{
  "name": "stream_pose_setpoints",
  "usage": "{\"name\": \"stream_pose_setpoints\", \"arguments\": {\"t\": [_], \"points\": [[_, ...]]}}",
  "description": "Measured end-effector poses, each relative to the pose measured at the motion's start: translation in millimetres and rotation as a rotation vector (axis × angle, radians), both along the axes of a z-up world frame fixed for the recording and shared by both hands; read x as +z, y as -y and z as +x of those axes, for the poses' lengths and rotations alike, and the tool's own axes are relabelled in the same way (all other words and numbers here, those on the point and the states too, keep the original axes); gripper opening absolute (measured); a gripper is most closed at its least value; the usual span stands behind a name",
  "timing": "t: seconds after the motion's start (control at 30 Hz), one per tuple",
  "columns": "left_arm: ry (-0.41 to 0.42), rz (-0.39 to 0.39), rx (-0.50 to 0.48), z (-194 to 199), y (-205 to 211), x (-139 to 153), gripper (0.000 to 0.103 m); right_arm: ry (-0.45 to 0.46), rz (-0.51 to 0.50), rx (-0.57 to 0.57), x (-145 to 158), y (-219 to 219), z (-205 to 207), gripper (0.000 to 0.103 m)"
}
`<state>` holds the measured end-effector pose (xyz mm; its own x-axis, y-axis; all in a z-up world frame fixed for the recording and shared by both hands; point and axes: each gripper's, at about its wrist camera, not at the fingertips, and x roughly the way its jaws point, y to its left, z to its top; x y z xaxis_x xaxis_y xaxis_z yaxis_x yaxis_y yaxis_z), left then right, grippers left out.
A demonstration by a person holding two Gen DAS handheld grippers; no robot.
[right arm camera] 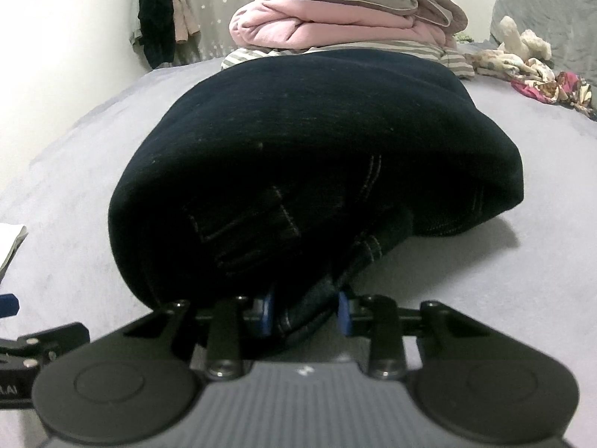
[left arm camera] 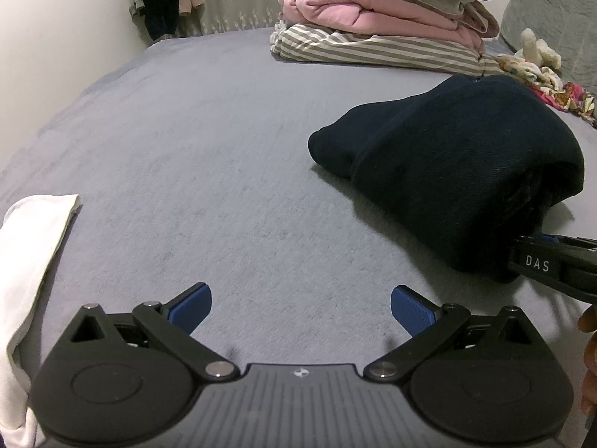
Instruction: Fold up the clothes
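White cloth [left arm camera: 26, 261] at bed's left edge. Left gripper [left arm camera: 300, 311] hovers over bare grey bed sheet [left arm camera: 209, 156], blue pads spread wide, nothing between them. Folded dark jeans [right arm camera: 306, 164] lie toward bed's right side, near its middle. Right gripper [right arm camera: 306, 317] at jeans' near edge, jaws narrowed, pads pinching denim fold. Stack of folded bedding [left arm camera: 388, 11] at far edge; floral cloth [left arm camera: 552, 86] far right.
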<state>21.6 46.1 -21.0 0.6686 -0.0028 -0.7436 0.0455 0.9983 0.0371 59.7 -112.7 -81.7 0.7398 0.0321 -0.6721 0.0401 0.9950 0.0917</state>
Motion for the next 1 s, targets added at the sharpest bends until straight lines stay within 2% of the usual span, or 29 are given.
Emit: {"name": "stream_pose_setpoints", "arguments": {"t": [0.1, 0.13, 0.17, 0.2, 0.23, 0.27, 0.4, 0.53, 0.6, 0.67, 0.83, 0.93, 1.0], "points": [[-0.006, -0.003, -0.002, 0.6, 0.1, -1.2, 0.103, -0.007, -0.003, 0.000, -1.1, 0.9, 1.0, 0.035], [-0.008, -0.003, -0.002, 0.9, 0.1, -1.5, 0.103, -0.011, 0.000, -0.002, -1.3, 1.7, 1.2, 0.042], [-0.009, -0.003, -0.002, 1.3, 0.2, -1.7, 0.103, -0.013, -0.001, -0.012, -0.7, 2.7, 1.1, 0.059], [-0.010, -0.003, -0.002, 1.7, 0.2, -1.8, 0.103, -0.013, -0.008, -0.028, 0.5, 3.7, 0.7, 0.072], [-0.010, -0.002, -0.002, 1.9, 0.3, -1.8, 0.103, -0.006, -0.020, -0.042, 2.7, 4.0, -0.3, 0.097], [-0.010, -0.003, -0.001, 2.0, 0.2, -1.8, 0.103, 0.005, -0.037, -0.055, 5.7, 3.7, -2.0, 0.103], [-0.009, -0.011, 0.000, 2.0, -0.9, -1.5, 0.103, 0.020, -0.051, -0.065, 18.9, 0.8, -7.3, 0.103], [-0.008, -0.022, 0.004, 1.6, -3.0, -0.4, 0.103, -0.046, -0.064, -0.061, 29.4, -5.6, 1.8, 0.103], [-0.008, -0.030, 0.009, 1.8, -4.3, 0.2, 0.103, -0.027, -0.079, -0.031, 32.0, -9.1, 5.0, 0.103], [-0.008, -0.036, 0.014, 2.4, -5.6, 0.6, 0.103, 0.053, -0.087, -0.007, 33.5, -10.5, 1.7, 0.103], [-0.011, -0.043, 0.021, 4.6, -7.4, 1.0, 0.103, 0.181, 0.007, 0.042, 20.4, 1.6, 1.6, 0.103], [-0.012, -0.048, 0.024, 5.3, -8.4, 1.0, 0.103, 0.127, 0.121, 0.031, 7.8, 14.1, 10.2, 0.103], [-0.013, -0.051, 0.026, 5.8, -8.7, 1.1, 0.103, 0.096, 0.138, 0.021, 1.6, 19.3, 14.9, 0.103]]}}
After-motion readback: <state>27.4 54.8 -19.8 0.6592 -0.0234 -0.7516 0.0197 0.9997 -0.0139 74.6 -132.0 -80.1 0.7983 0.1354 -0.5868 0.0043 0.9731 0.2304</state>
